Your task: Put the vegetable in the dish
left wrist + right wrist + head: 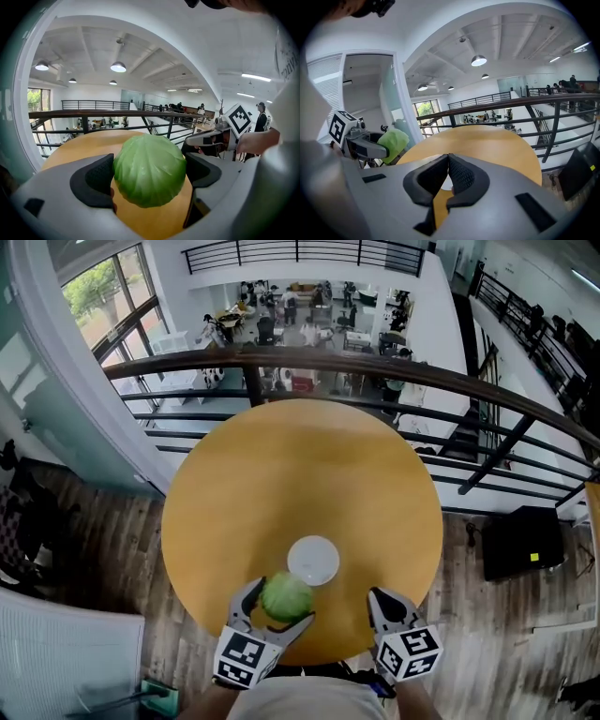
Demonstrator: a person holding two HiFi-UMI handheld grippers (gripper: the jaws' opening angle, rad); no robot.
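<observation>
Left gripper (276,613) clamps the cabbage (286,596) low centre, just beside the white dish (313,560); right gripper (383,607) sits clenched, empty.

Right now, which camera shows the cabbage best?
The left gripper view: the cabbage fills the middle, large and sharp, clamped in the left tool. The head view shows it small from above, near the white dish. The right gripper view catches only part of it at its left edge.

The dish (313,560) sits on the table (300,465), low at centre frame; the cabbage (286,596) just lower left of it (between the left gripper's (280,604) jaws).
</observation>
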